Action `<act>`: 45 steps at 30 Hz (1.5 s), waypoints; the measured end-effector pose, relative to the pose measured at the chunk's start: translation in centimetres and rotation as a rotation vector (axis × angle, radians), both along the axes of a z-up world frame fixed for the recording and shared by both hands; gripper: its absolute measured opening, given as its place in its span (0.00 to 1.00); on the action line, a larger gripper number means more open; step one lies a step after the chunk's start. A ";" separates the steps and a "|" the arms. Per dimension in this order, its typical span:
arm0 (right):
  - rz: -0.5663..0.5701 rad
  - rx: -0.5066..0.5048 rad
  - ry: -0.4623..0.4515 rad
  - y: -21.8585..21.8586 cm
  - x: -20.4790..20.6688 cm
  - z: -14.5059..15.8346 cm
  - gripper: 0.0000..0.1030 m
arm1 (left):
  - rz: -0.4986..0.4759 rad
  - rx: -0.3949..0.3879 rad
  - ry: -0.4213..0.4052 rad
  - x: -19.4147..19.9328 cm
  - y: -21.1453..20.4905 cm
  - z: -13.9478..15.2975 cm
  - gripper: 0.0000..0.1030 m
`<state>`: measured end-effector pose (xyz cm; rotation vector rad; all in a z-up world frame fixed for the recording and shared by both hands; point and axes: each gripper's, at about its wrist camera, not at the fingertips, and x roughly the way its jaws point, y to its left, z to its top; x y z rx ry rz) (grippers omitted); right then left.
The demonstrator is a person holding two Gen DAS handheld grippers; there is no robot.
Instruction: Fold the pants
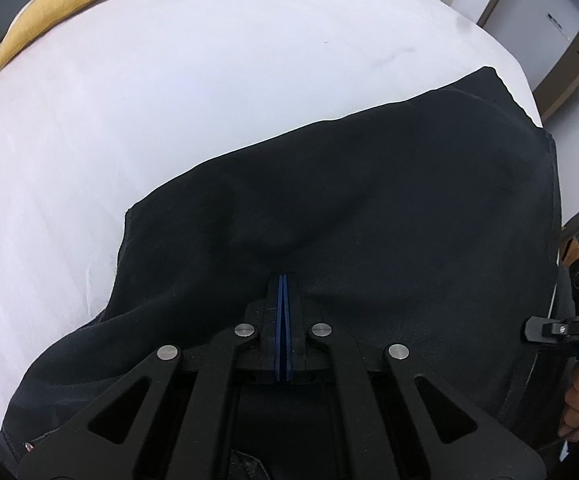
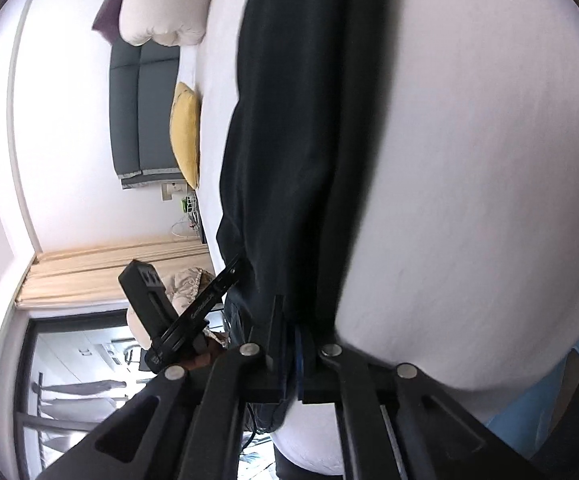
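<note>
- The left gripper (image 1: 282, 280) has its jaws closed, blue pads together, tips pressed into the black pants (image 1: 349, 200); whether cloth is pinched there I cannot tell.
- The right gripper (image 2: 291, 320) has its jaws closed on the pants' (image 2: 289, 140) near end.
- From the right jaws the pants run straight away in a long band; from the left they spread across, so the right grip is at the end.
- They lie on a white bed (image 1: 169, 100), a yellow pillow (image 1: 57, 12) at its far edge; a door (image 1: 545, 28) stands beyond.

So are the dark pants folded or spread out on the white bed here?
Mostly spread: the pants lie lengthwise across the white bed. Layers cannot be told.
</note>
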<state>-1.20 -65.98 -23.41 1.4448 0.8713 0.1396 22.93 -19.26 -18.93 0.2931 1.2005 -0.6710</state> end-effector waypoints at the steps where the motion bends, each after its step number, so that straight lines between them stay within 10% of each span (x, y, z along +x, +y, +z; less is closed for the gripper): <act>1: 0.007 -0.026 0.001 0.2 0.0 0.2 0.01 | 0.002 -0.004 0.004 -0.1 -0.1 -0.1 0.00; 9: 0.000 -0.049 0.005 -0.1 -1.6 0.6 0.01 | 0.017 -0.003 -0.005 0.1 0.0 -0.8 0.00; 16: -0.018 -0.069 -0.029 -1.3 -0.6 1.5 0.10 | -0.091 -0.038 -0.088 -1.1 -4.5 4.1 0.00; 22: -0.031 -0.053 0.001 -1.7 -0.6 0.5 0.00 | -0.108 0.040 -0.008 1.1 -7.9 -0.9 0.00; 35: -0.075 -0.086 -0.045 -3.0 -0.9 1.7 0.11 | -0.111 0.046 -0.126 1.1 -9.1 1.9 0.02; 45: -0.116 -0.061 -0.031 -4.3 -1.2 0.1 0.00 | -0.031 0.032 -0.098 4.2 -8.5 -1.2 0.02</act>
